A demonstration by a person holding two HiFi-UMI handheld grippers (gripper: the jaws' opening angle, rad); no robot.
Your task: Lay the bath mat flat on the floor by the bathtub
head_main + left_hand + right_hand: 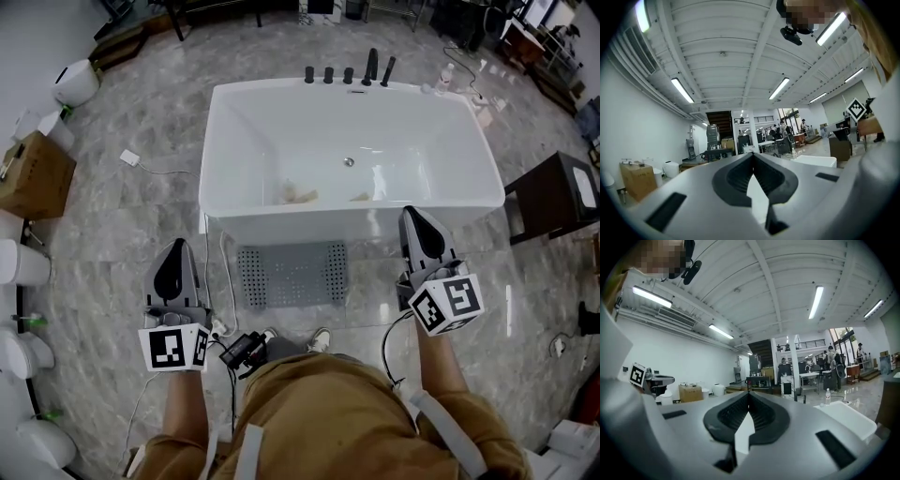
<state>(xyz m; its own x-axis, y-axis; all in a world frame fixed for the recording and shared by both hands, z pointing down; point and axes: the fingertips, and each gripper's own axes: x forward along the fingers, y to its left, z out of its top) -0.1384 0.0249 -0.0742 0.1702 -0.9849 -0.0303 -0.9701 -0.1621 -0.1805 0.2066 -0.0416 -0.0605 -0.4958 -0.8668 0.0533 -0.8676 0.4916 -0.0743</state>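
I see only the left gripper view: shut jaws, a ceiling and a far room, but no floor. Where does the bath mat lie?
Observer: The head view shows it. The grey bath mat lies spread flat on the floor, right along the near side of the white bathtub.
Operator: Thank you. Is the right gripper holding something, maybe a corner of the mat?
Observer: No. In its own view the right gripper has its jaws together with nothing between them, and in the head view it shows to the right of the mat, not over it.
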